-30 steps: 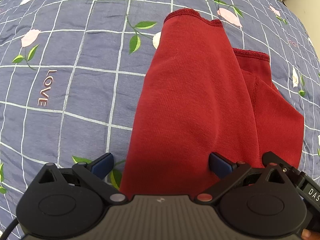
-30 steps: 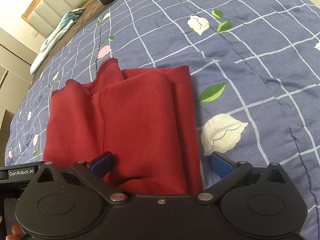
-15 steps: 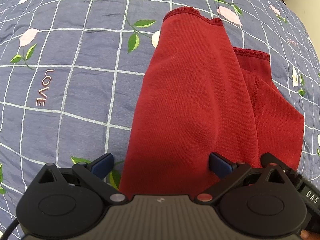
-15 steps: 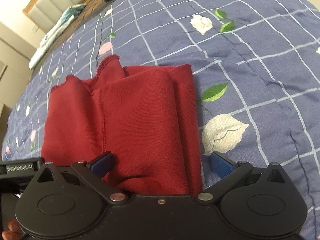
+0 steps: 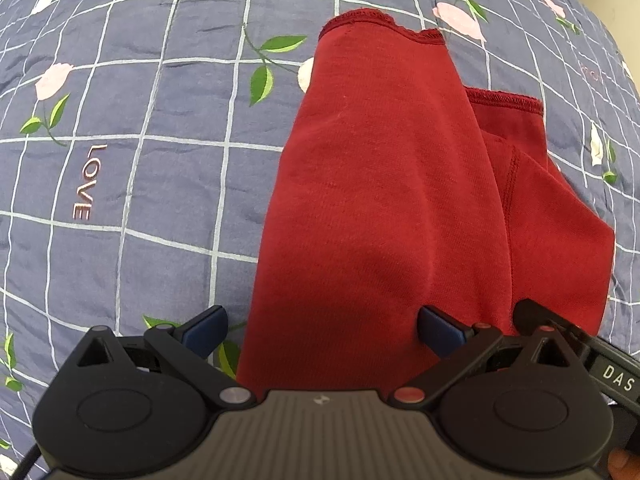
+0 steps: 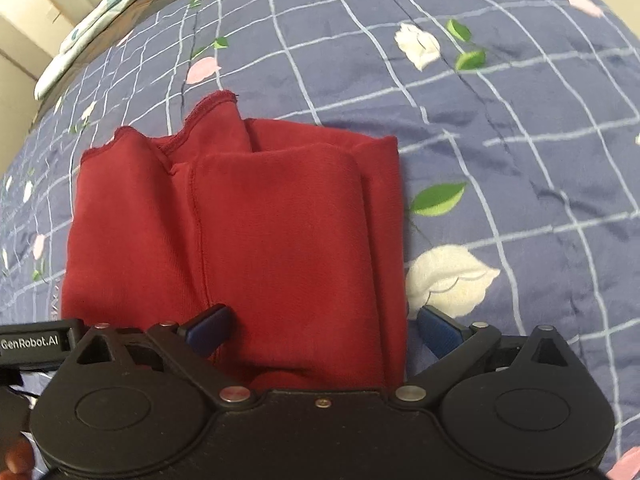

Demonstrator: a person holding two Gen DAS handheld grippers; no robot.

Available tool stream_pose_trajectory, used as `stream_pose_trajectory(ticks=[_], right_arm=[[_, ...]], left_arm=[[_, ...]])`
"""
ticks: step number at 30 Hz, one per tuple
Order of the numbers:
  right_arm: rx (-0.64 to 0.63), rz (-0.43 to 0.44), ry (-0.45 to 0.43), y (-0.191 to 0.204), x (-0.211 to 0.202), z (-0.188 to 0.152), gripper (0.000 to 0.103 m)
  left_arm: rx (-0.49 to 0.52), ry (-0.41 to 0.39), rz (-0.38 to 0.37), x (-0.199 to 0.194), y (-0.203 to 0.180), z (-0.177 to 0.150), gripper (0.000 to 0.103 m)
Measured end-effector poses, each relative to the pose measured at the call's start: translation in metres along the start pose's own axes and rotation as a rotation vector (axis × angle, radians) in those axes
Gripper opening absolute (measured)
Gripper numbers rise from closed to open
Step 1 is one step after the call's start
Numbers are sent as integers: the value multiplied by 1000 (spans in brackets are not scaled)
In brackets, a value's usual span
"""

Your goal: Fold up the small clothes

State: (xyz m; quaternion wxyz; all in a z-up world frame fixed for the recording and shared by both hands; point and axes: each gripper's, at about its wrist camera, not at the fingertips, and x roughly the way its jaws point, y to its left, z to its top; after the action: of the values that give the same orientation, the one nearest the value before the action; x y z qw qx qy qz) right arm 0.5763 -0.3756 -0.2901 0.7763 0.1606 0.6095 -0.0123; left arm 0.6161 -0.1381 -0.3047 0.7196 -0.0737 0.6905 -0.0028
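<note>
Blue-tipped fingers [image 5: 206, 330] of my left claw [image 5: 320, 330] spread wide over the near edge of the red garment [image 5: 380, 200], gripping nothing. My right claw [image 6: 324, 330] is just as wide at the same garment's [image 6: 260, 240] other side. It lies folded in layers on the blue checked bedspread [image 5: 140, 160] with printed flowers.
</note>
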Motion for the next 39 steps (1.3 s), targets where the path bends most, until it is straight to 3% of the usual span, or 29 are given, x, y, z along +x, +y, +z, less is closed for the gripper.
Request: stream_pose_trajectory(ticks=[8,11,19,27,30,39], right_arm=[[-26,-4,-19,8,-6,-3,79],[-23,2,-20,9,-8,-2,70],[-18,23,-28,13,-22,-2,37],[-51,52,-59,28,-45,-2,29],[-62,68,-80,36,-56,-4,28],[-82,101,-134,61,-91,-8,25]], left_arm=[[12,-1,14,-4,-11,1,102],[14,-3,4,-7,-15,1,96],[16,-14,16,-20,-26,-2,82],[39,-58,13,-42,-25,-13,49],[49,-76,11,-46,-21,-16,42],[66,-110,-30,-75,-10,-25,36]])
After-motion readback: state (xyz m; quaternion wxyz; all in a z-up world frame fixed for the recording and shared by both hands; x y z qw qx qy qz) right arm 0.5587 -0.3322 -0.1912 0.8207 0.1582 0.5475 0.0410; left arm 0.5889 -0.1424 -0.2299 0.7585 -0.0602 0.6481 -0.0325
